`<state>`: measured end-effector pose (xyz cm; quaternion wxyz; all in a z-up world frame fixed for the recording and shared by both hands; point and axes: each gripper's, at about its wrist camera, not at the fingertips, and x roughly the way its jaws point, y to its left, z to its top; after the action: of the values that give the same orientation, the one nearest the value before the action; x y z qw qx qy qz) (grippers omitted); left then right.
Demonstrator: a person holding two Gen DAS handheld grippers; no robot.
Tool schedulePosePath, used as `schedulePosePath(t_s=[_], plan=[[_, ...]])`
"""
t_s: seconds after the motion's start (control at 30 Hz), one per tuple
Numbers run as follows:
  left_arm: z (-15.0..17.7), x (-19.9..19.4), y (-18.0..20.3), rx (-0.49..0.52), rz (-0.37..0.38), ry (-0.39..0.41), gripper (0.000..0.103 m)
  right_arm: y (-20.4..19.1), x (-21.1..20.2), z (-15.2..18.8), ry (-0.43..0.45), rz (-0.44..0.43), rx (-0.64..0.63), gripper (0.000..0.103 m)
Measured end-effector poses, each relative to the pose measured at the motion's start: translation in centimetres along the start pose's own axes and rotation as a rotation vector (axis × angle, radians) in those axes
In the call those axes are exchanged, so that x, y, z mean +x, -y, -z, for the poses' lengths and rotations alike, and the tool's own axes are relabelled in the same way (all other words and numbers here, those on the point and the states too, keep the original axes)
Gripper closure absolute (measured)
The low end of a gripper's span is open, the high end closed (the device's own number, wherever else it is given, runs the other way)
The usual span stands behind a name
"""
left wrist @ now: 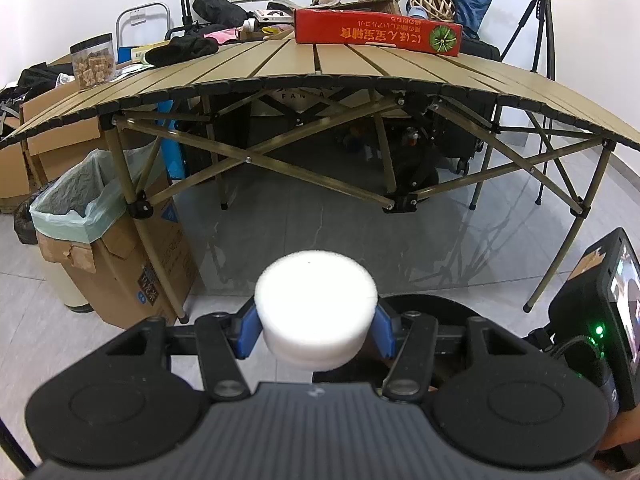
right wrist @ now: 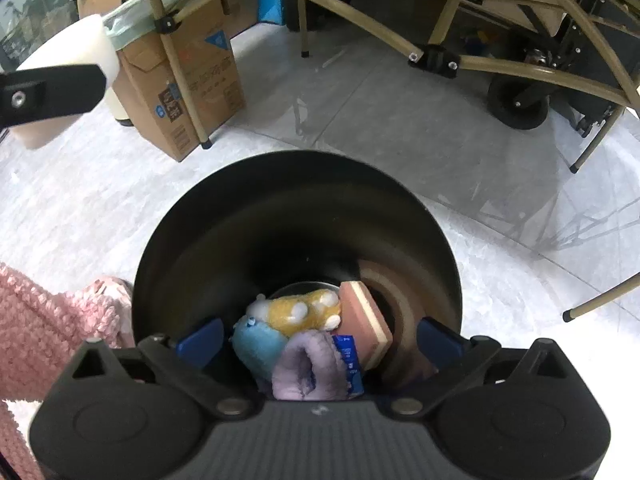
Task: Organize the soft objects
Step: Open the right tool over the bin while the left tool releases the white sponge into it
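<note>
In the left wrist view my left gripper is shut on a white round foam disc, blue pads pressing its two sides. Just behind the disc shows the dark rim of a black round bin. The right wrist view looks down into that bin. Inside lie a yellow plush with white spots, a blue plush, a lilac fleece piece and a pink sponge block. My right gripper hangs open over them, its pads wide apart and touching nothing. The foam disc also appears at the upper left.
A folding slat table stands ahead with a red box and a jar on it. A cardboard box lined with a green bag stands at its left leg. A tripod is right. Pink fluffy fabric lies left of the bin.
</note>
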<state>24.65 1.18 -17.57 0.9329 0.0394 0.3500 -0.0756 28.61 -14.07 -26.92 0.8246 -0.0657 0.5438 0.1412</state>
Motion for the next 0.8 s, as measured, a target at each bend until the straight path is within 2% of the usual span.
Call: schedulePosePath(t_s=[0.33, 0.8], plan=[[-0.2, -0.3, 0.9, 0.014, 0.005, 0.015, 0.047, 1.0, -2.3, 0.5, 0.044, 0.0, 0.015, 0.0], [0.3, 1.9, 4.6, 0.101, 0.049, -0.052, 0.047, 6.8, -7.4, 4.1, 0.112, 0.055, 0.18, 0.0]])
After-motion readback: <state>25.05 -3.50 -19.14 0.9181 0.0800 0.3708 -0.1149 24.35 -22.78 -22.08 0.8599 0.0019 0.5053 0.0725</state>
